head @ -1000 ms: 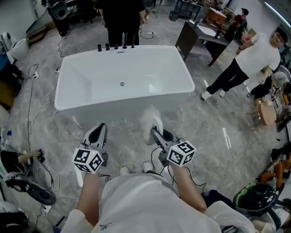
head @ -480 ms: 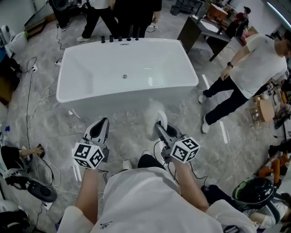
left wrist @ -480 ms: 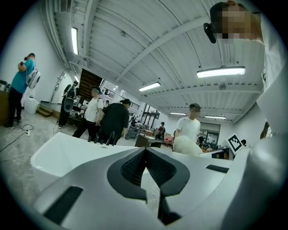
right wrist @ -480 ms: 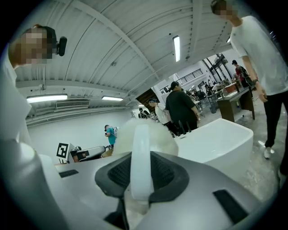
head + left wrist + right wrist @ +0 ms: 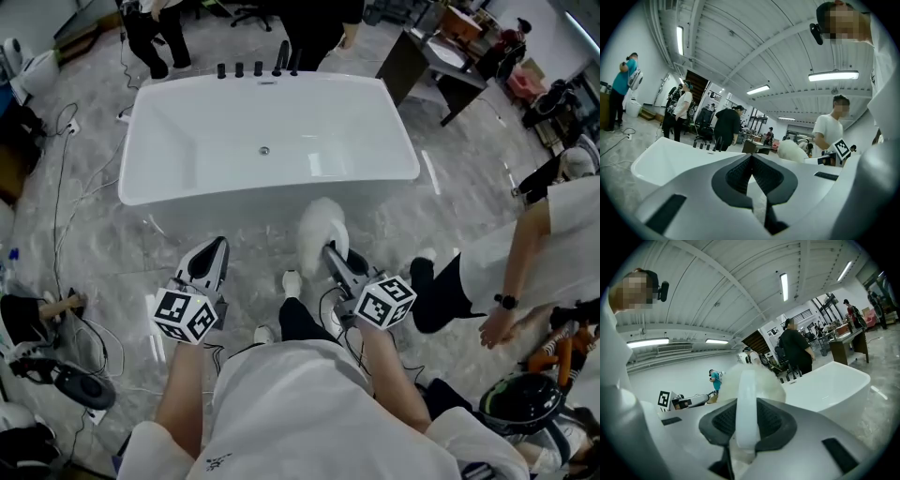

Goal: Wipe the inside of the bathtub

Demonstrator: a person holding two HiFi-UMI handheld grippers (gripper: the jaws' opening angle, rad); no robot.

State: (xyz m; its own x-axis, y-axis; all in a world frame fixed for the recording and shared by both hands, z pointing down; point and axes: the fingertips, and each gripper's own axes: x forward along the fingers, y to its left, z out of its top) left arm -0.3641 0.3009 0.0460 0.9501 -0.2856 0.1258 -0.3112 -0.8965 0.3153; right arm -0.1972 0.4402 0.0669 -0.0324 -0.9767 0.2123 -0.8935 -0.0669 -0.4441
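Loose floor cables (image 5: 62, 192) trail along the marble at far left, a tripping hazard should the wearer step that way to reach the tub's end. The left gripper (image 5: 210, 262) hangs over the floor just short of the tub, its jaws pressed together on nothing, so it gives no support if the wearer leans in.

At centre the white bathtub (image 5: 225, 141) stands empty and unwiped, its drain (image 5: 264, 150) in the middle of the floor and a row of black taps (image 5: 253, 68) on the far rim. A long reach across could knock those fittings.

Just in front of the tub's near wall, the fluffy white duster (image 5: 322, 230) sits upright in the right gripper (image 5: 330, 255), whose jaws pinch its slim white handle. The head is outside the basin and has not met the inside surface. The grip falls on a narrow, smooth stem, so pressure against the tub wall may twist or slide the handle out of the jaws. Coming in too low would catch the head on the rim instead of clearing it.

At right, a bystander (image 5: 553, 248) in a white shirt bends close to the wearer's elbow, near enough that a wide sweep could be jostled.
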